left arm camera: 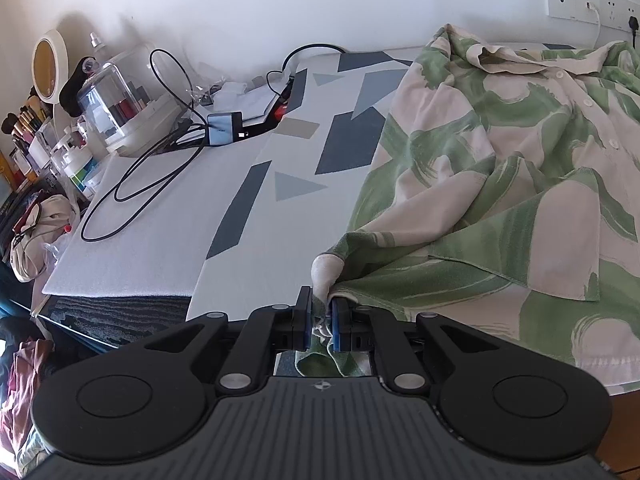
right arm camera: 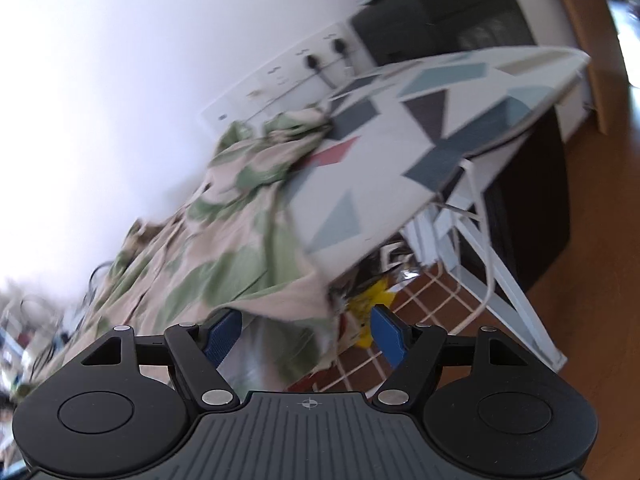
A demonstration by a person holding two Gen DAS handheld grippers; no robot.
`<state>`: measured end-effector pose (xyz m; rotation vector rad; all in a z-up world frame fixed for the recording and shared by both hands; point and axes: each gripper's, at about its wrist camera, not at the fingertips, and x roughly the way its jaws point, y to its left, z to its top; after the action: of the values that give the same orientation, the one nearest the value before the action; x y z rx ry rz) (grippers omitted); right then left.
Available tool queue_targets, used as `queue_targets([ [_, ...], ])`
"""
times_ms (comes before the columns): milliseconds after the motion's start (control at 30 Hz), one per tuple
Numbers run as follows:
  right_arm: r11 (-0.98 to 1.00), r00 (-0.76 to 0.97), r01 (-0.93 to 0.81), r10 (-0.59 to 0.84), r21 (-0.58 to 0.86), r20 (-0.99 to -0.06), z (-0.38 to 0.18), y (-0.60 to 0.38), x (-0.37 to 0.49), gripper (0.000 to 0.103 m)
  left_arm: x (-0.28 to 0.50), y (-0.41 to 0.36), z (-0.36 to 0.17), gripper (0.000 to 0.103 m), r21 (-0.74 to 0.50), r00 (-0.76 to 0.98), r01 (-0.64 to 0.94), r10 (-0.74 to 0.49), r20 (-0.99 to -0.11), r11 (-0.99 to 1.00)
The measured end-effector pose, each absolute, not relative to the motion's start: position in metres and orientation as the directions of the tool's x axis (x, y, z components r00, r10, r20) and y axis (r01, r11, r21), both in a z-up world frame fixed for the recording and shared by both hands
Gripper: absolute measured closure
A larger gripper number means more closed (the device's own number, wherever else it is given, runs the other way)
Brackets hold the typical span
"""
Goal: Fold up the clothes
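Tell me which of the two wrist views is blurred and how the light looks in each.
Left wrist view: sharp, soft daylight, the shirt and black cable crisp, fisheye bending the table edge. Right wrist view: motion-smeared and tilted, shirt pattern streaked, the white wall washed out; only the right gripper itself stays sharp.

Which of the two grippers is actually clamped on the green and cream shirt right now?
The left gripper: its blue pads pinch a bunched edge of the shirt. The right gripper stands open, with the hem hanging loose between its fingers.
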<state>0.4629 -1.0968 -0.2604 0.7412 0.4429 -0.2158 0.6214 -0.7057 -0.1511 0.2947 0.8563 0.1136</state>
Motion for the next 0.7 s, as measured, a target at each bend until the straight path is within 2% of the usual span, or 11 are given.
queue_targets([
  [200,0.637,0.904,0.347,-0.031,0.688,-0.427,-0.281,-1.096,0.469,0.036,0.623,-0.709,-0.156,0.093,0.328,0.637,0.036,0.231,-0.735,0.944],
  [267,0.605,0.913,0.336,-0.022,0.722,-0.406,-0.286,-1.097,0.469,0.041,0.625,-0.709,-0.155,0.093,0.332,0.634,0.04,0.233,-0.738,0.942],
  [300,0.594,0.919,0.323,-0.01,0.736,-0.395,-0.287,-1.097,0.469,0.052,0.626,-0.709,-0.155,0.093,0.333,0.633,0.042,0.233,-0.739,0.942],
  [333,0.591,0.924,0.304,0.008,0.748,-0.382,-0.287,-1.097,0.469,0.068,0.627,-0.709,-0.154,0.093,0.334,0.632,0.044,0.232,-0.739,0.942],
  [400,0.592,0.93,0.275,0.037,0.758,-0.366,-0.282,-1.096,0.468,0.086,0.628,-0.708,-0.153,0.093,0.328,0.633,0.045,0.227,-0.74,0.944],
  [467,0.6,0.926,0.285,0.03,0.747,-0.377,-0.27,-1.095,0.464,0.094,0.628,-0.706,-0.153,0.093,0.312,0.636,0.039,0.217,-0.741,0.949],
  [567,0.696,0.902,0.318,-0.013,0.644,-0.431,-0.242,-1.091,0.463,0.101,0.626,-0.702,-0.152,0.093,0.276,0.641,0.023,0.198,-0.741,0.961],
  [700,0.851,0.867,0.329,-0.101,0.409,-0.488,-0.198,-1.096,0.469,0.101,0.62,-0.696,-0.149,0.093,0.186,0.64,-0.015,0.152,-0.753,0.982],
])
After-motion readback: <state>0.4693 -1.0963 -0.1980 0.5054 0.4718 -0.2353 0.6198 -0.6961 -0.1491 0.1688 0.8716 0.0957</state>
